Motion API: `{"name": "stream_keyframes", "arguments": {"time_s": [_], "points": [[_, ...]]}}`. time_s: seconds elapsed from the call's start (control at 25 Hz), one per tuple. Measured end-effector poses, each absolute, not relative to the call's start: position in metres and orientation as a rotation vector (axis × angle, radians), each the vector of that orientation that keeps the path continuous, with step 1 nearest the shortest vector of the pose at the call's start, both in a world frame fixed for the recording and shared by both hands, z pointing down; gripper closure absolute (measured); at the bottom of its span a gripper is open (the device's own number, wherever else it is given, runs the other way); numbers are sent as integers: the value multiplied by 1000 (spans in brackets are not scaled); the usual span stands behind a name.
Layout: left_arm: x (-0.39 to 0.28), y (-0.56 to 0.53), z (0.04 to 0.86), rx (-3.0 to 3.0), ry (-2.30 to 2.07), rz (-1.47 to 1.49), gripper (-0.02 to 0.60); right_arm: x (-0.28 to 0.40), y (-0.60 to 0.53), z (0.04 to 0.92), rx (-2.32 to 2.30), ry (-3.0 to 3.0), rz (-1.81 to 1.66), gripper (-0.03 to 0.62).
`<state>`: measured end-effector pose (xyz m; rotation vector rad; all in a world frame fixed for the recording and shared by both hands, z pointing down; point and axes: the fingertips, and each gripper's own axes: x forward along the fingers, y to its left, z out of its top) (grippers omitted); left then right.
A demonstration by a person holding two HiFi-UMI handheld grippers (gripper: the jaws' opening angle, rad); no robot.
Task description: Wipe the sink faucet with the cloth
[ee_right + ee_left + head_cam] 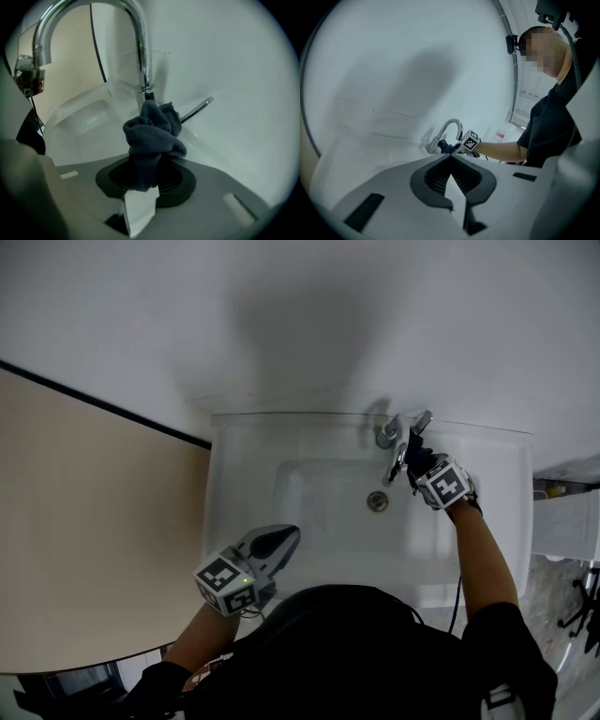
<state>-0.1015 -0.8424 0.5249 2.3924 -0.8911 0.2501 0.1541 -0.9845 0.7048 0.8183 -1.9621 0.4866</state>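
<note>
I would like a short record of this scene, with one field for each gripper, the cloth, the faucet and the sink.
left gripper: shut, empty, over the sink's near left part
right gripper: shut on the cloth, at the faucet
cloth: dark, bunched, against the faucet's base
faucet: chrome, curved spout, at the back rim
sink: white, rectangular basin

faucet (140, 51): chrome gooseneck, upright at back rim of white sink (234, 484); thin lever (197, 108) angled out near its base. cloth (152, 133): dark blue-grey, bunched, clamped in right tongs (144, 174), top edge against faucet's lower stem.
</note>
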Motion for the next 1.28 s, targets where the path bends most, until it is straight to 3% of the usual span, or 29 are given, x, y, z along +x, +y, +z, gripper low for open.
{"name": "stream_keyframes", "arguments": {"time_s": [0.32, 0.64, 1.0, 1.28], "points": [[-87, -848, 525, 2399, -865, 291, 581, 138, -1046, 637, 1151, -2161, 282, 488], [-73, -847, 524, 2402, -837, 327, 581, 121, -1045, 657, 1178, -2155, 243, 491], [-70, -847, 531, 2388, -824, 339, 581, 113, -1002, 707, 1277, -2293, 1159, 491], [-73, -845, 540, 2373, -821, 339, 581, 93, -1023, 717, 1324, -2270, 1330, 490]]}}
